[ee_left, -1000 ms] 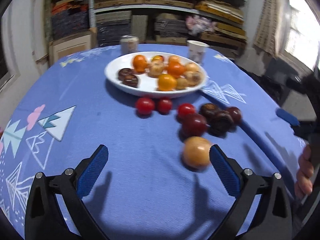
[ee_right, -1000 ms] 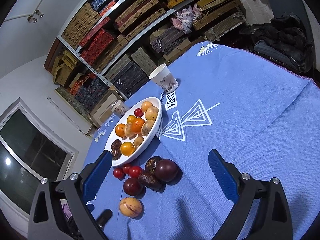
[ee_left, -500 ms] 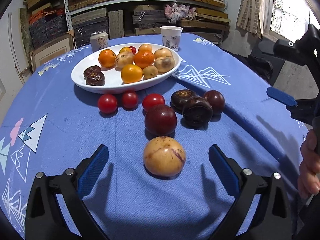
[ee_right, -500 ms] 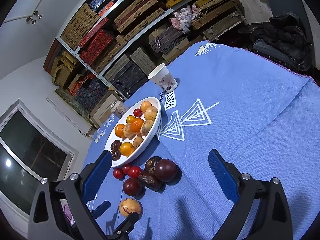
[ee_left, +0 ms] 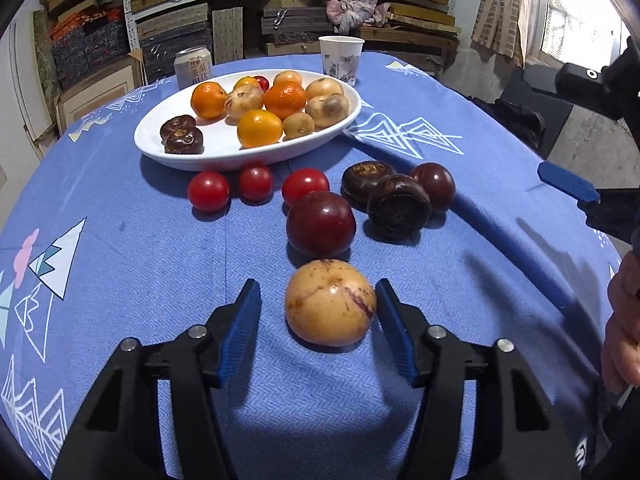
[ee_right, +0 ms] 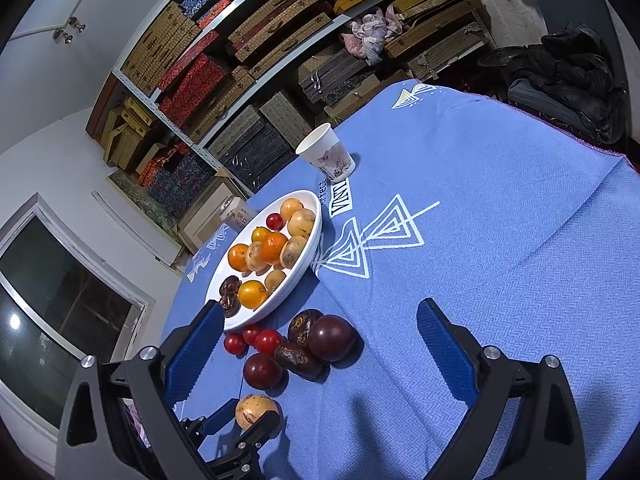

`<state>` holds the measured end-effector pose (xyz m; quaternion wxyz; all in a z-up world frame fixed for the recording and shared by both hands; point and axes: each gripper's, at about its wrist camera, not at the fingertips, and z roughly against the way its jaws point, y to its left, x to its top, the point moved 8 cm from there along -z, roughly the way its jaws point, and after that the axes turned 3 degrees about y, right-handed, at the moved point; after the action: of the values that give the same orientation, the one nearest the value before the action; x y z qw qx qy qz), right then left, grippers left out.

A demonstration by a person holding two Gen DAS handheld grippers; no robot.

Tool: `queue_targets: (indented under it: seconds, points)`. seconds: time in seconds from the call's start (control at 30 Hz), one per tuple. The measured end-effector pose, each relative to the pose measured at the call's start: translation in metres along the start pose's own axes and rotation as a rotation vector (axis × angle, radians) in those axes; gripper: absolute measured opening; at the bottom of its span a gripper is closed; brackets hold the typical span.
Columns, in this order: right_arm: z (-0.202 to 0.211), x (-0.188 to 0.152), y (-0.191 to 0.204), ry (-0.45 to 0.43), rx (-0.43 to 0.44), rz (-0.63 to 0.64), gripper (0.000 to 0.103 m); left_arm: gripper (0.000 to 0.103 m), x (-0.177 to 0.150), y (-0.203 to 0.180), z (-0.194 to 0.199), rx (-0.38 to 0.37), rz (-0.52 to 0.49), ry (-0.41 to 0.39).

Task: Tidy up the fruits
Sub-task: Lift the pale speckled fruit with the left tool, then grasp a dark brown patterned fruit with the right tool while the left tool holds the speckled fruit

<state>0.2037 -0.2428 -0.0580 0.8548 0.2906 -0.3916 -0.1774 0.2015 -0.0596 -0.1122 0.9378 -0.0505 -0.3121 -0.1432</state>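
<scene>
A tan, red-streaked round fruit (ee_left: 330, 304) lies on the blue tablecloth between the pads of my left gripper (ee_left: 317, 286). Its jaws are closing: the right pad is at the fruit's skin, while a gap remains at the left pad. The right wrist view shows the same fruit (ee_right: 254, 410) low down, flanked by the left gripper's fingers (ee_right: 266, 424). Just beyond lie a dark red plum (ee_left: 320, 224), three cherry tomatoes (ee_left: 209, 191) and dark brown fruits (ee_left: 398, 206). A white oval plate (ee_left: 224, 160) holds several oranges and tan fruits. My right gripper (ee_right: 320, 306) hovers open and holds nothing.
A paper cup (ee_left: 341, 58) and a drink can (ee_left: 193, 66) stand behind the plate. A person's hand (ee_left: 622, 320) is at the right edge. Shelves of boxes fill the background. The cloth falls away over the table edge on the right.
My left gripper has come forward and down until the tan fruit sits between its pads, and its jaws have narrowed from wide open. The right gripper has stayed still.
</scene>
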Motion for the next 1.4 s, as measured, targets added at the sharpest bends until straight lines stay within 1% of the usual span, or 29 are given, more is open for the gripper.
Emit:
queue_targets:
  seconds: [0.07,0.1,0.2,0.3,0.4,0.43,0.5,0.57,0.6,0.63,0.67,0.7,0.73,0.77,0.83,0.87,0.9,0.97,1.03,1.1,1.23,1.3,1.4]
  points:
    - [-0.001,-0.001,0.0,0.003,0.0,0.002,0.098,0.05,0.0,-0.001,0.001,-0.018,-0.003,0.003]
    - [-0.001,-0.001,0.0,0.004,-0.002,0.004,0.098,0.045,-0.001,-0.002,0.001,-0.031,-0.004,0.004]
    - [-0.003,-0.002,0.001,0.01,-0.007,0.015,0.098,0.045,-0.001,-0.001,0.002,-0.029,-0.003,0.003]
    - [-0.004,-0.003,0.002,0.012,-0.015,0.03,0.098,0.045,-0.001,0.004,0.004,-0.033,0.026,-0.001]
    - [-0.004,-0.004,0.005,0.006,-0.027,0.069,0.098,0.045,0.005,0.023,0.018,0.002,0.084,-0.056]
    - [-0.004,-0.005,0.008,0.009,-0.04,0.103,0.098,0.045,0.008,0.034,0.024,0.02,0.117,-0.076]
    - [-0.008,-0.012,0.017,0.023,-0.088,0.204,0.098,0.045,0.01,0.061,0.034,0.085,0.203,-0.116]
    - [-0.015,-0.02,0.024,0.038,-0.153,0.304,0.098,0.045,0.01,0.082,0.035,0.125,0.272,-0.118]
    - [-0.019,-0.024,0.026,0.043,-0.203,0.365,0.097,0.045,0.009,0.089,0.033,0.129,0.298,-0.106]
    - [-0.02,-0.027,0.027,0.046,-0.229,0.397,0.094,0.045,0.008,0.094,0.03,0.124,0.322,-0.09]
    - [-0.022,-0.028,0.027,0.052,-0.25,0.422,0.089,0.045,0.008,0.095,0.029,0.118,0.332,-0.081]
    - [-0.024,-0.029,0.025,0.063,-0.27,0.435,0.086,0.045,0.008,0.094,0.028,0.113,0.331,-0.077]
    - [-0.025,-0.03,0.022,0.071,-0.281,0.433,0.08,0.045,0.008,0.093,0.029,0.111,0.324,-0.078]
    - [-0.027,-0.03,0.019,0.086,-0.287,0.425,0.069,0.045,0.009,0.09,0.03,0.114,0.31,-0.083]
    - [-0.029,-0.034,0.021,0.106,-0.248,0.418,0.054,0.045,0.01,0.086,0.03,0.111,0.292,-0.088]
    - [-0.027,-0.037,0.028,0.102,-0.216,0.439,0.053,0.045,0.01,0.085,0.029,0.108,0.287,-0.089]
    - [-0.026,-0.041,0.035,0.095,-0.209,0.472,0.053,0.045,0.01,0.085,0.028,0.106,0.285,-0.087]
    - [-0.028,-0.053,0.049,0.107,-0.199,0.557,0.048,0.045,0.009,0.084,0.027,0.103,0.282,-0.079]
    - [-0.034,-0.064,0.055,0.156,-0.174,0.586,0.046,0.045,0.008,0.083,0.027,0.097,0.281,-0.076]
    - [-0.038,-0.073,0.058,0.197,-0.143,0.596,0.045,0.045,0.008,0.083,0.026,0.099,0.279,-0.078]
    - [-0.043,-0.081,0.061,0.24,-0.109,0.603,0.044,0.045,0.007,0.081,0.025,0.089,0.278,-0.067]
    - [-0.044,-0.08,0.058,0.257,-0.104,0.585,0.043,0.045,0.007,0.08,0.026,0.085,0.272,-0.068]
    - [-0.047,-0.072,0.045,0.262,-0.124,0.515,0.043,0.045,0.008,0.078,0.026,0.084,0.265,-0.071]
